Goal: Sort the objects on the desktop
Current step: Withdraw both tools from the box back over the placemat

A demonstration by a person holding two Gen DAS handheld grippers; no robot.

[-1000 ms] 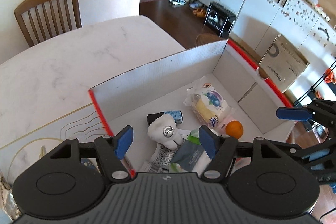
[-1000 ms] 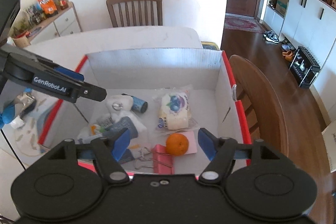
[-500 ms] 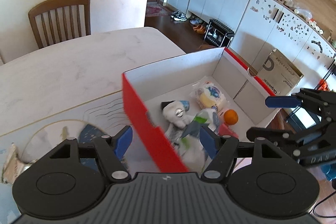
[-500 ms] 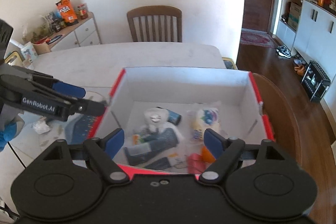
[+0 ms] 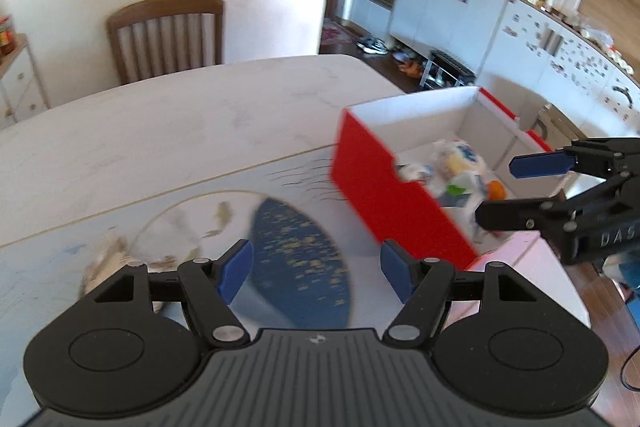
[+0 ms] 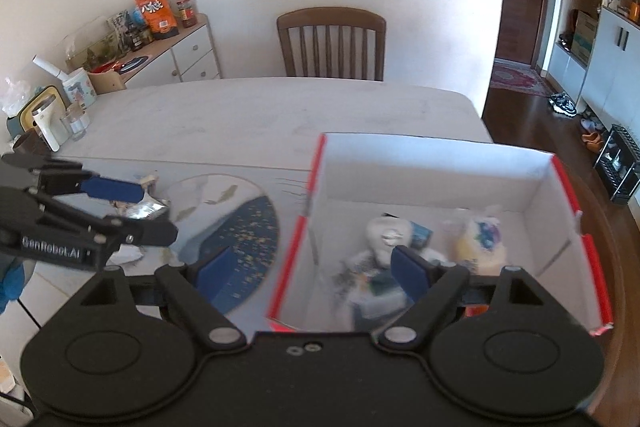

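Bright daylight, fisheye bending at edges, motion blur smearing nearby surfaces.

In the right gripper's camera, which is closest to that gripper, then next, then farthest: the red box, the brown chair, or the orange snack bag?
1. The red box is nearest the right gripper, its wall right between the open fingers.
2. The brown chair comes next, behind the table's far edge.
3. The orange snack bag is farthest, on the sideboard at the upper left, though not far beyond the chair.
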